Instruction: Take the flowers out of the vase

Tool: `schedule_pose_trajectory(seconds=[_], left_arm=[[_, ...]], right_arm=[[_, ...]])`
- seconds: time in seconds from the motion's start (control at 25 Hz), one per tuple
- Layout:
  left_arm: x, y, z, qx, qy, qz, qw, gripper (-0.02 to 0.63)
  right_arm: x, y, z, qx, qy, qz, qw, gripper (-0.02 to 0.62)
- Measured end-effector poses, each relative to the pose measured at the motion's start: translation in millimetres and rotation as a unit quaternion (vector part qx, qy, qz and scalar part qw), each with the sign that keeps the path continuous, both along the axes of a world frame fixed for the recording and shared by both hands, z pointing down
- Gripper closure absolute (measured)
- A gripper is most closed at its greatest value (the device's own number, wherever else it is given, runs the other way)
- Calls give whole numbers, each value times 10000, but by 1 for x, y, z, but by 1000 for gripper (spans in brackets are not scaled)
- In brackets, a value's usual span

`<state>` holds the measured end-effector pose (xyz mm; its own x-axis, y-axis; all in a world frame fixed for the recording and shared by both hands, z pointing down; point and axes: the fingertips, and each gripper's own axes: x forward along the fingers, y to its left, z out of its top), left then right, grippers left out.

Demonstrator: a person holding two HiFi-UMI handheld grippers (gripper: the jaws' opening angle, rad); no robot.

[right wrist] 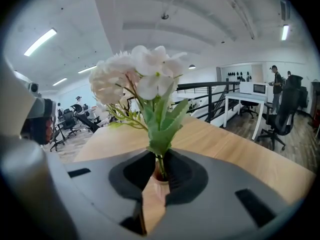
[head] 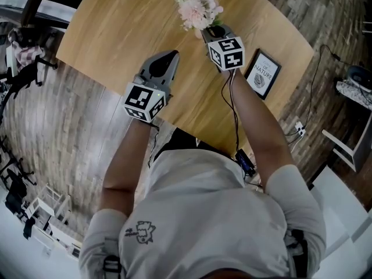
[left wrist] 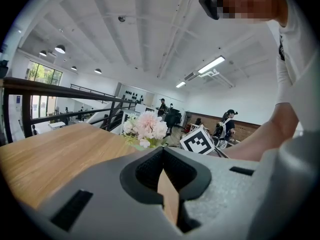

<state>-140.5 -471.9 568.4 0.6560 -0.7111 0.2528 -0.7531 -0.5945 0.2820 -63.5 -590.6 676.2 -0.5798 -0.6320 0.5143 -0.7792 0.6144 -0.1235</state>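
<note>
A bunch of pale pink and white flowers (head: pixel 197 7) with green leaves stands in a small pinkish vase (right wrist: pixel 157 180) near the far edge of the round wooden table (head: pixel 116 28). My right gripper (head: pixel 213 31) is shut on the vase's neck, and the green stem rises out between its jaws. In the right gripper view the blooms (right wrist: pixel 137 76) stand just above the right gripper (right wrist: pixel 160 159). My left gripper (head: pixel 169 56) rests low over the table to the left of the vase, shut on nothing. The flowers (left wrist: pixel 147 126) show ahead of the left gripper (left wrist: pixel 162 153) in its own view.
A black-framed picture (head: pixel 263 74) lies on the table right of the right gripper. The table's near edge runs just under both hands. A dark cable (head: pixel 232 115) runs along the right forearm. Wood floor, chairs and people lie beyond the table.
</note>
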Motion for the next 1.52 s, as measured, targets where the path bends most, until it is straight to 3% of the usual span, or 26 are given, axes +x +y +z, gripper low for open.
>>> schedule_pose_trajectory(seconds=[0.48,0.92,1.2,1.52], left_arm=[[7,17,-39,338,-33,17,9994,601],[14,39,-79,754,-111,-66,9971,601],[38,82,-100,915,-170,-216,9954,601],[79,157,-112,1075,-138,-527,9927,601]], right_arm=[[-2,7,-88,550,-581,64,9968,546],[6,29,-160,1087,-823,-17,9907,547],[36,79,-189,1176,-995,-71,9880,548],[80,172,-206,1172,-1202,-344,9852,549]])
